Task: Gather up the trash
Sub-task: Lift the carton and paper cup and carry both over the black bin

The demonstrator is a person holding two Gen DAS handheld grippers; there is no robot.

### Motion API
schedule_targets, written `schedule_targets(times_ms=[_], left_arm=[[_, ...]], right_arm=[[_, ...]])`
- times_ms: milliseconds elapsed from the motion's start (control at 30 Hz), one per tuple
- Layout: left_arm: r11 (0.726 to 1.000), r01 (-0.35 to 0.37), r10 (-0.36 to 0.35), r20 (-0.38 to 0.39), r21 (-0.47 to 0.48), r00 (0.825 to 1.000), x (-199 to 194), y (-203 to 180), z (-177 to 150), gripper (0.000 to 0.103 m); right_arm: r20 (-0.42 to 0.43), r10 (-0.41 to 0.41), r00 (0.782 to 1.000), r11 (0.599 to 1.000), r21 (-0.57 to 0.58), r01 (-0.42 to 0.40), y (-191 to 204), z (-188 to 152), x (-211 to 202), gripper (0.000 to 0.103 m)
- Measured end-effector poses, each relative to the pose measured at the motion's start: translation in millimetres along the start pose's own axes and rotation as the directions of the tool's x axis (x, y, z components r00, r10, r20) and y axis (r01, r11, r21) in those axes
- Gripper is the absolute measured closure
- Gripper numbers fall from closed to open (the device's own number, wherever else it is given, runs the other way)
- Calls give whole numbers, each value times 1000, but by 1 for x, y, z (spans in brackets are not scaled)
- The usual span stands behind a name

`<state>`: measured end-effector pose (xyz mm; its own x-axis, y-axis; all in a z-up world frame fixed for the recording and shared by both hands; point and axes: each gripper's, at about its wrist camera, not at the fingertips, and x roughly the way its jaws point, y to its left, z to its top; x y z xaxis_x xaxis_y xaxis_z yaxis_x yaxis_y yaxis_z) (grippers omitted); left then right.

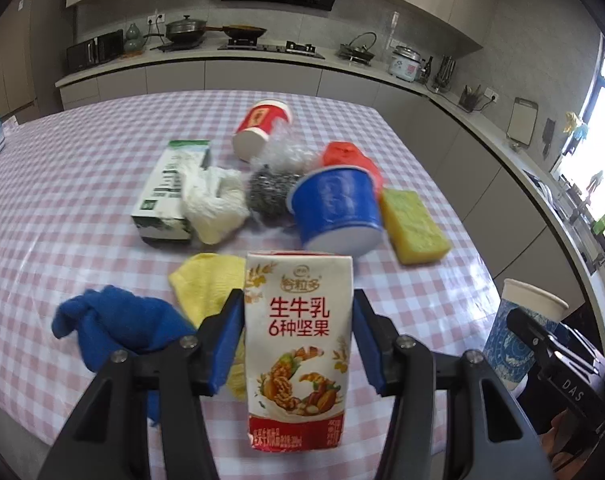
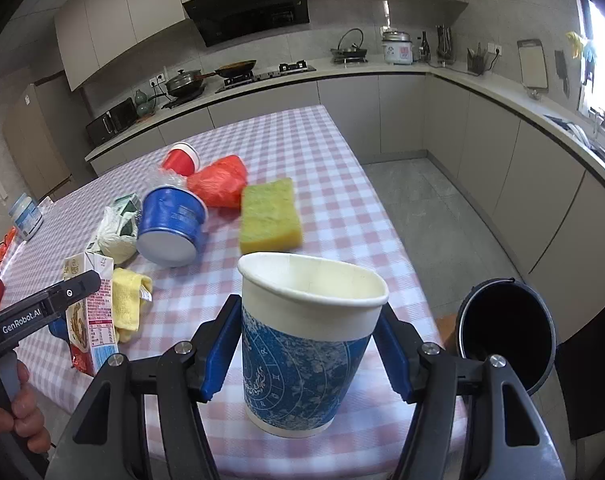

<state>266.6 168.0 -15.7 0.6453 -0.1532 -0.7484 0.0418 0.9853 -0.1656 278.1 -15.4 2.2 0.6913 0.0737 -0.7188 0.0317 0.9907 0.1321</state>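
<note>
The left gripper [image 1: 298,336] clamps a boxy milk carton [image 1: 296,344]; the right gripper [image 2: 308,344] clamps a tapered paper cup [image 2: 308,344] above the checkered table's [image 2: 342,208] edge, beside the round black bin [image 2: 502,332] on open floor.

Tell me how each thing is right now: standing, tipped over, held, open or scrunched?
Red-and-white milk carton: upright, held in the left gripper.
Blue-patterned paper cup: upright, empty, held in the right gripper.
Blue plastic tub: tipped on its side.
Red paper cup: tipped on its side.
Green-and-white carton: lying flat.
Red plastic bag: scrunched.
Black bin: open, beside the table.
</note>
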Motion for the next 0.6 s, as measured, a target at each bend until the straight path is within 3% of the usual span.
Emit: schedule_targets(times_ms=[400, 600], left_arm=[[997, 68, -68, 8, 25, 998, 8, -102, -3, 49], [998, 34, -31, -56, 56, 998, 34, -122, -10, 49]], right_arm=[[22, -22, 1000, 999, 34, 21, -100, 11, -22, 37], [20, -22, 1000, 999, 49, 21, -127, 11, -25, 37]])
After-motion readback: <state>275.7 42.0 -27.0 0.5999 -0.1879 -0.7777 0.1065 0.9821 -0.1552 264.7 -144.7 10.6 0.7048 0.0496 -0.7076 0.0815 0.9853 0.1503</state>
